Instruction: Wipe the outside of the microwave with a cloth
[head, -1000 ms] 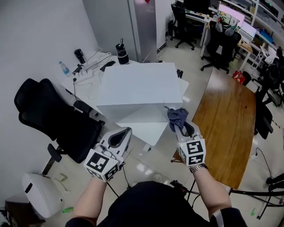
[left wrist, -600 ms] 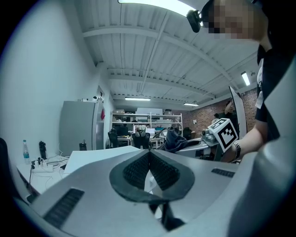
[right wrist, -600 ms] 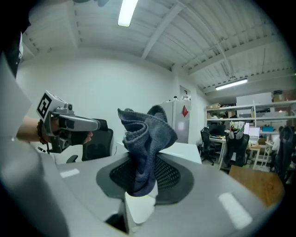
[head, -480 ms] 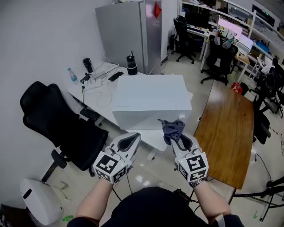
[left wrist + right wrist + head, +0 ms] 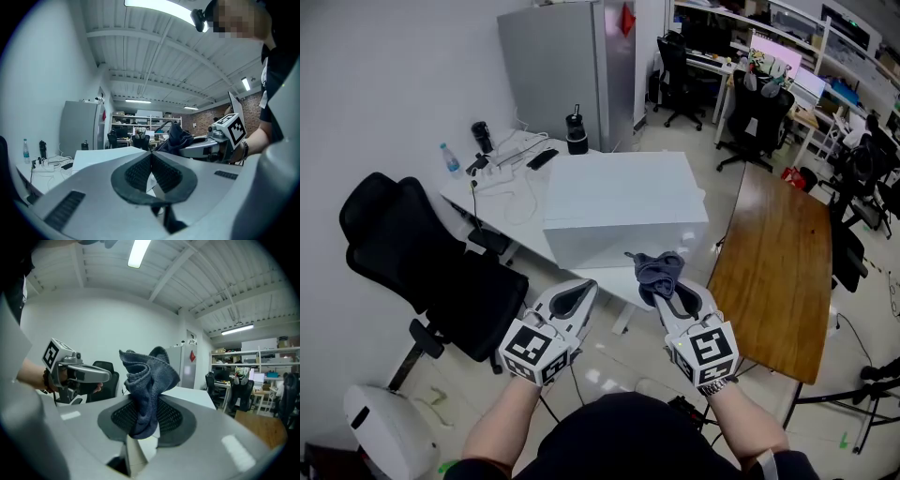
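The white box-shaped microwave (image 5: 623, 206) stands on a white table (image 5: 492, 183) ahead of me; it also shows in the left gripper view as the microwave (image 5: 112, 157) and in the right gripper view as the microwave (image 5: 197, 397). My right gripper (image 5: 661, 286) is shut on a bunched grey-blue cloth (image 5: 659, 272), held in the air just short of the microwave's near face. The cloth (image 5: 146, 380) stands up between the right gripper's (image 5: 143, 416) pads. My left gripper (image 5: 574, 298) is shut and empty, level beside the right one; its pads meet at the left gripper (image 5: 151, 161).
A black office chair (image 5: 422, 262) stands left of the table. A brown wooden table (image 5: 778, 272) lies to the right. Bottles (image 5: 448, 159), a dark cup (image 5: 575, 131) and cables sit on the white table's far side. A grey fridge (image 5: 567, 70) stands behind.
Both grippers have come back from the microwave toward me, the right one rising with the cloth. The microwave now sits farther off in the head view.
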Tool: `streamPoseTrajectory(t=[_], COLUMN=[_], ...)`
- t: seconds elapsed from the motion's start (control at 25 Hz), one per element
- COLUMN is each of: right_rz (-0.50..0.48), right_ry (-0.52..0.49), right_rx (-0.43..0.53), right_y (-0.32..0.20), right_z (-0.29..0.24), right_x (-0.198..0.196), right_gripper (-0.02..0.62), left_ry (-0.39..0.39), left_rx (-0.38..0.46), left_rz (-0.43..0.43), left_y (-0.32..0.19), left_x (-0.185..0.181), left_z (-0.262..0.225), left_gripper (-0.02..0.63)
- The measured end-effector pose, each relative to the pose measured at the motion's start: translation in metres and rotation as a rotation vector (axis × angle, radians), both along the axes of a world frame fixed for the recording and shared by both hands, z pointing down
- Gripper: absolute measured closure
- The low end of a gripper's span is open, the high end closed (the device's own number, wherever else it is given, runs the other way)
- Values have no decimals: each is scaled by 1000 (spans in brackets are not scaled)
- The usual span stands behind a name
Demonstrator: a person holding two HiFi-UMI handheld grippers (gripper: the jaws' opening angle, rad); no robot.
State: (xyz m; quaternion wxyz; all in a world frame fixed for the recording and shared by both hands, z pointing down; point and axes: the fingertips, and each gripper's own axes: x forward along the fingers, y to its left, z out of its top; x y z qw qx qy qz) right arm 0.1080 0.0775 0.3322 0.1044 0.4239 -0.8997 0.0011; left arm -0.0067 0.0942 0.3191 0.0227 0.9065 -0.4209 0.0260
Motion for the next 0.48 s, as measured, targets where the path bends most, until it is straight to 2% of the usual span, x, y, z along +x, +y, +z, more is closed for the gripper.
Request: streamPoseTrajectory(t=[0.48], right_rz=[5], right_ry=[16], right_rx=[-3], right_y=[10], right_z=[0], right_x=[-11], right_gripper=[499], left_ry=[13], left_rx=[-6], left_rz=[5], left_y=[6], left_x=[-11], left_z=[2], left_gripper=[601])
